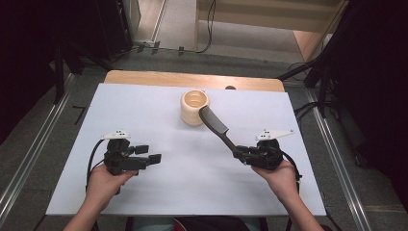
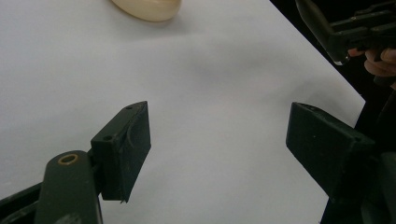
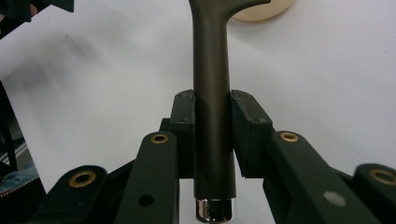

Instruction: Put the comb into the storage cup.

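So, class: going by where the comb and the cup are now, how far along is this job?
Done: the right gripper has its jaws shut on the dark comb by the handle, lifted off the table. In hand: the comb's toothed end hangs beside the cream cup, not inside. Left: probably getting it into the cup and letting go. The left gripper waits open.

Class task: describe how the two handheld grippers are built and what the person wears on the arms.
Both grippers, left and right, are black, with flat rectangular pads, brass-ringed pivots and a white three-cornered top plate. A black cable trails from each. Forearms are bare.
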`<action>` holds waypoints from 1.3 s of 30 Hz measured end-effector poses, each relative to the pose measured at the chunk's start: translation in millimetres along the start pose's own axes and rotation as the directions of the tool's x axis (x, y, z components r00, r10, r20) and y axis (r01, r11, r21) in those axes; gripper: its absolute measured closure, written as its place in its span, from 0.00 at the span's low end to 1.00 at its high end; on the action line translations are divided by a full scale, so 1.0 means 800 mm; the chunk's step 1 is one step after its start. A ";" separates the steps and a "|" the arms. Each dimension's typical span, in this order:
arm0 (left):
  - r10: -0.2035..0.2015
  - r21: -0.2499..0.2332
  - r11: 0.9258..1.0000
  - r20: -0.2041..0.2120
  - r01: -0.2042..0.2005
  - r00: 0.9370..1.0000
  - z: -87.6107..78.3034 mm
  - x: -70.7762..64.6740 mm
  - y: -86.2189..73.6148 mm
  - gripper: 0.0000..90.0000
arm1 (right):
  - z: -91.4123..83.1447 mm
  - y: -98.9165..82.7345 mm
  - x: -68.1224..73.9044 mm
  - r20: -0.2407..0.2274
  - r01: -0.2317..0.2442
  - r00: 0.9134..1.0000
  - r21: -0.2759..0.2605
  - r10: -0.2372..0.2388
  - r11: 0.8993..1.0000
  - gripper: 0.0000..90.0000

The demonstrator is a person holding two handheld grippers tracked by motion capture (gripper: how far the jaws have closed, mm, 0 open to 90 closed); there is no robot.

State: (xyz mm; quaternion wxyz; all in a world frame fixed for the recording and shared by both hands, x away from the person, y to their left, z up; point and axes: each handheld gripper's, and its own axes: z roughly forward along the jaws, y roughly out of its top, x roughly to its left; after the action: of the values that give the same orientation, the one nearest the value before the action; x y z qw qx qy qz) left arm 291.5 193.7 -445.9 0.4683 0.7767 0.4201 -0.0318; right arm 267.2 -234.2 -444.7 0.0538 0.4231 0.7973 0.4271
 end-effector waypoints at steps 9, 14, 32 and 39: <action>-0.016 -0.016 1.000 -0.014 0.015 1.000 0.002 -0.001 0.005 0.25 | 0.012 0.011 0.011 -0.014 0.022 1.000 -0.006 -0.022 1.000 0.78; -0.022 -0.033 0.999 -0.020 0.021 1.000 0.003 -0.003 0.008 0.25 | 0.020 0.017 0.016 -0.021 0.034 0.999 -0.012 -0.034 0.999 0.78; -0.052 -0.064 0.997 -0.061 0.048 0.997 0.008 -0.007 0.017 0.26 | 0.051 0.040 0.040 -0.033 0.085 0.996 -0.027 -0.086 0.996 0.78; -0.063 -0.086 0.995 -0.060 0.058 0.996 0.010 -0.010 0.022 0.26 | 0.061 0.045 0.047 -0.026 0.087 0.996 -0.033 -0.088 0.996 0.78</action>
State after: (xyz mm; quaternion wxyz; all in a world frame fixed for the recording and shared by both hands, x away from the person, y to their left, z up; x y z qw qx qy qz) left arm 301.1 178.7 -434.1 0.4859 0.7438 0.4590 -0.0042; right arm 288.2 -166.2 -438.8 0.0681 0.3810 0.8089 0.4427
